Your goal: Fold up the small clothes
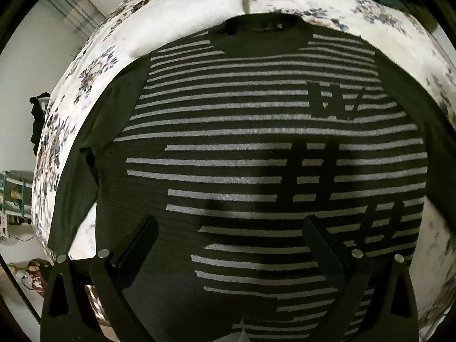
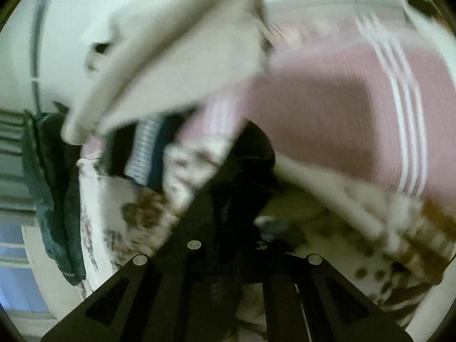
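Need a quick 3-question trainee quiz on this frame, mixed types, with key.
1. True or false: the striped sweater lies spread flat on the floral bedsheet.
2. The left gripper is: A) open above the sweater B) shut on a sleeve.
3. Fill in: the right gripper is shut on a ____ cloth.

Key: 1 true; 2 A; 3 black.

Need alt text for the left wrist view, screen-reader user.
A dark sweater with grey stripes lies spread flat, neckline away from the camera, on a floral bedspread. The left tool is above its lower half, fingers wide apart and holding nothing.
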